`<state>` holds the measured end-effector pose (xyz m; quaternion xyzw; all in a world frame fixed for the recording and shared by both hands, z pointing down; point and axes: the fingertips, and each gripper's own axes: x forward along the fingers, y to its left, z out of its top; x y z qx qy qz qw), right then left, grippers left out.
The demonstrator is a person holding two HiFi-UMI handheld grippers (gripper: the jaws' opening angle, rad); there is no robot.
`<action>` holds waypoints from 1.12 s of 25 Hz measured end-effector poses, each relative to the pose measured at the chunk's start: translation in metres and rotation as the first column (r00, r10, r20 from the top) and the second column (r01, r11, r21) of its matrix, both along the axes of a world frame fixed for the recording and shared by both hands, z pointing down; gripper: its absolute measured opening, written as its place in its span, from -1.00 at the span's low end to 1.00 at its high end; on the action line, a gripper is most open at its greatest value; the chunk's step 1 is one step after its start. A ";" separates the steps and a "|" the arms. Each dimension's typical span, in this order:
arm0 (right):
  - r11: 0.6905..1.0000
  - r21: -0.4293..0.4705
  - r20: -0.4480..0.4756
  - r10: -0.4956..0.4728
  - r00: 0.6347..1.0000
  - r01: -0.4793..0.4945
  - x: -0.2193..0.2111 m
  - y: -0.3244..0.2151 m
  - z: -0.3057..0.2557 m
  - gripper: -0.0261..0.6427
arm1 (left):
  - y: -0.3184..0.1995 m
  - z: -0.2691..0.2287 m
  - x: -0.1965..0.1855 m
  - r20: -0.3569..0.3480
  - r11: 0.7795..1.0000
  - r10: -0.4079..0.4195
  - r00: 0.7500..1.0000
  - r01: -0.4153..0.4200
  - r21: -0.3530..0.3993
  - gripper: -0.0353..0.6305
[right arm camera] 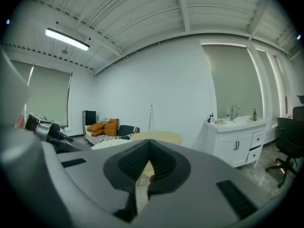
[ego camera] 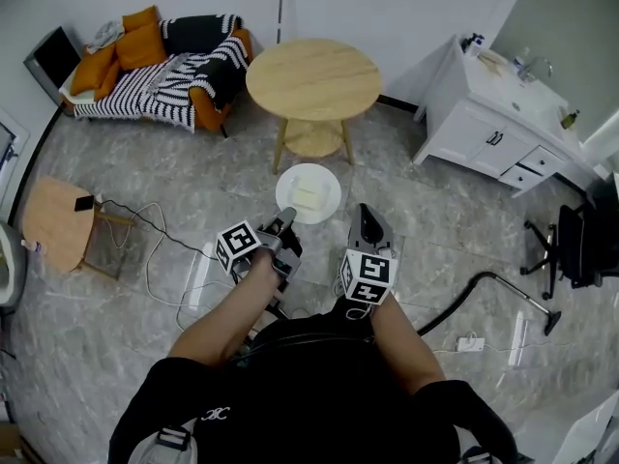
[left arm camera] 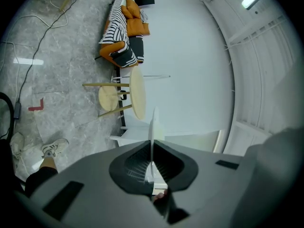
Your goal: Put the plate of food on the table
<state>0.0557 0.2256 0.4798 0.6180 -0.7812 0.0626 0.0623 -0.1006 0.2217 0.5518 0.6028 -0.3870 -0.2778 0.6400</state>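
The plate of food [ego camera: 327,184] is being pinched at its rim by the left claw [ego camera: 286,219], the right claw [ego camera: 367,213] being held pressed together.

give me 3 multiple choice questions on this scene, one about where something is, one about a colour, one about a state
1. Where is the plate relative to the round table?
A) resting on its top
B) held in the air, short of it
C) tucked under it

2. What colour are the cushions on the sofa?
A) orange
B) green
C) blue

3. The left hand-held gripper is:
A) wide open
B) shut on the plate's edge
C) shut with nothing in it

Answers:
1 B: the head view shows the plate out in front of the person, on the near side of the round table.
2 A: the cushions at the sofa's end are plainly orange.
3 B: the left gripper view shows the jaws clamped on the thin white edge of the plate.
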 end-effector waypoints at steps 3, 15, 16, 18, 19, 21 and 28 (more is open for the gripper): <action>1.000 0.001 0.006 0.001 1.000 -0.001 0.000 -0.004 0.002 -0.91 | -0.003 0.003 0.002 0.008 1.000 0.011 1.000 -0.011 -0.004 -0.82; 1.000 -0.007 0.022 -0.017 1.000 0.017 0.012 -0.070 0.007 -0.91 | -0.060 0.009 0.013 0.023 1.000 0.001 1.000 -0.001 -0.015 -0.82; 1.000 -0.004 0.020 -0.018 1.000 0.018 0.013 -0.078 0.007 -0.91 | -0.067 0.009 0.014 0.020 1.000 0.003 1.000 -0.003 -0.012 -0.82; 1.000 0.002 0.018 -0.022 1.000 0.022 0.012 -0.094 0.005 -0.91 | -0.081 0.007 0.016 0.008 1.000 0.007 1.000 -0.007 -0.004 -0.82; 1.000 0.006 0.017 -0.025 1.000 0.024 0.011 -0.102 0.004 -0.91 | -0.088 0.006 0.016 0.002 1.000 0.010 1.000 -0.010 0.001 -0.82; 0.999 0.012 0.014 -0.031 0.999 0.031 0.009 -0.116 0.002 -0.91 | -0.103 0.004 0.016 -0.003 1.000 0.014 1.000 -0.014 0.009 -0.82; 0.999 0.014 0.003 -0.045 0.999 0.045 0.012 -0.168 -0.003 -0.91 | -0.151 0.004 0.020 -0.015 1.000 0.005 1.000 -0.005 0.002 -0.82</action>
